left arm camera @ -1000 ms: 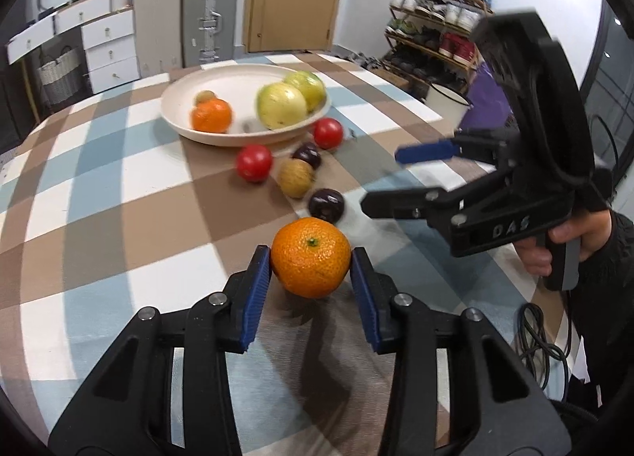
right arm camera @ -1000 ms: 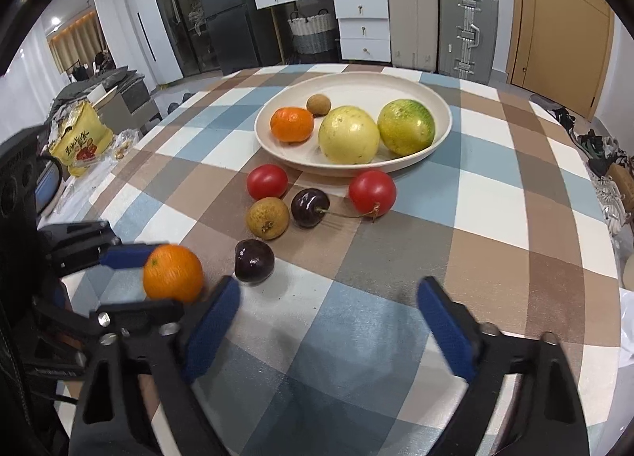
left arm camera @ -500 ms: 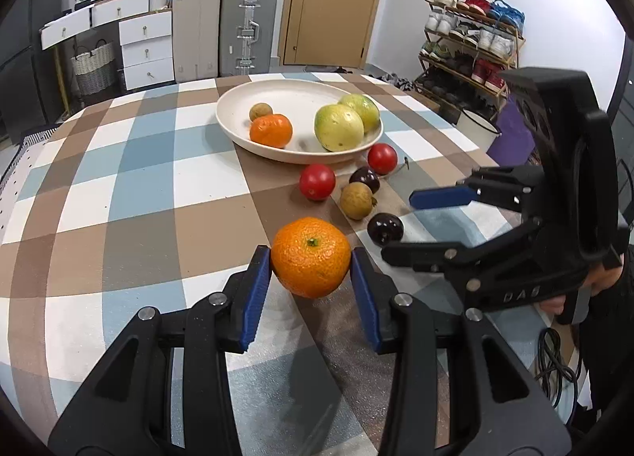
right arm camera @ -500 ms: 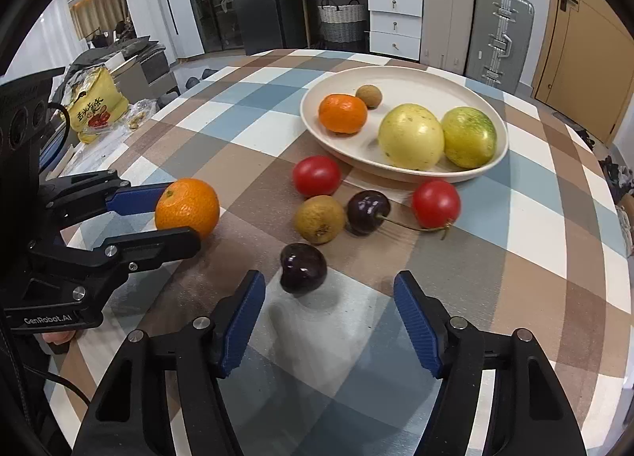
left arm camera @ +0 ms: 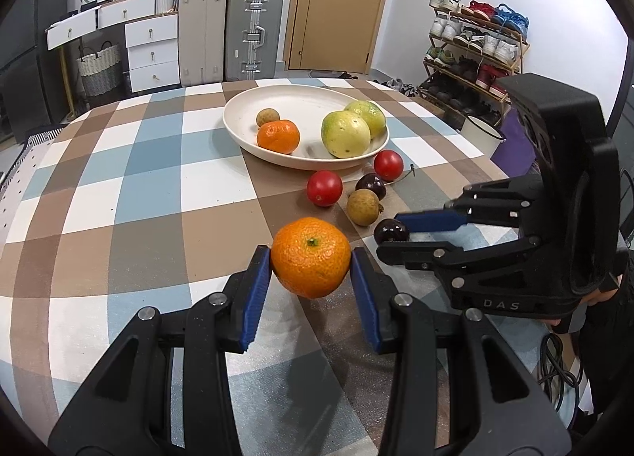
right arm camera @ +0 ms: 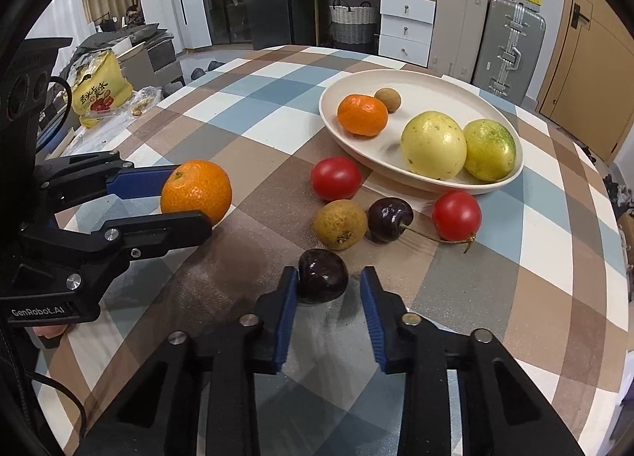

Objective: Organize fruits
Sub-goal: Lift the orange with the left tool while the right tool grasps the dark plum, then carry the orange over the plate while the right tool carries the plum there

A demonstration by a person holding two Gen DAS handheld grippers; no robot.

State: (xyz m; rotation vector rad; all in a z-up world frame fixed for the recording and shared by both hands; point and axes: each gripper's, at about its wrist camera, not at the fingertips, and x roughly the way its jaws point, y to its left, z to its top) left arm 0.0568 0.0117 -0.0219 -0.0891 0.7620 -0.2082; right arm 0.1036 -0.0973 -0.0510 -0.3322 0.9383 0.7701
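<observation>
From the left wrist view, the left gripper [left arm camera: 311, 281] is clamping a tangerine [left arm camera: 311, 257] between its blue pads, both pads pressing on the fruit's sides, just above the checked tablecloth [left arm camera: 130, 194]. Beyond the tangerine, a cream plate [left arm camera: 245, 107] is sitting near the far edge of the table, holding a second tangerine [left arm camera: 278, 136], a small brown longan [left arm camera: 267, 117] and two yellow-green fruits [left arm camera: 346, 134]. Between the plate and the held tangerine, two red tomatoes [left arm camera: 324, 187], a dark cherry [left arm camera: 371, 186] and another longan [left arm camera: 362, 207] are lying loose. The right gripper [left arm camera: 390, 232] is reaching in from the right of the held tangerine, its fingers lying either side of a dark cherry-like fruit [left arm camera: 391, 231].

From the right wrist view, the right gripper [right arm camera: 328, 291] is closed around that dark fruit [right arm camera: 322, 275], which is sitting nearer than the plate [right arm camera: 443, 79]; the left pad is touching it, while a thin gap is showing at the right pad. The left gripper [right arm camera: 178, 198] is holding the tangerine [right arm camera: 197, 190] well to the left of the plate. A hand [right arm camera: 47, 331] is barely showing under that gripper.
</observation>
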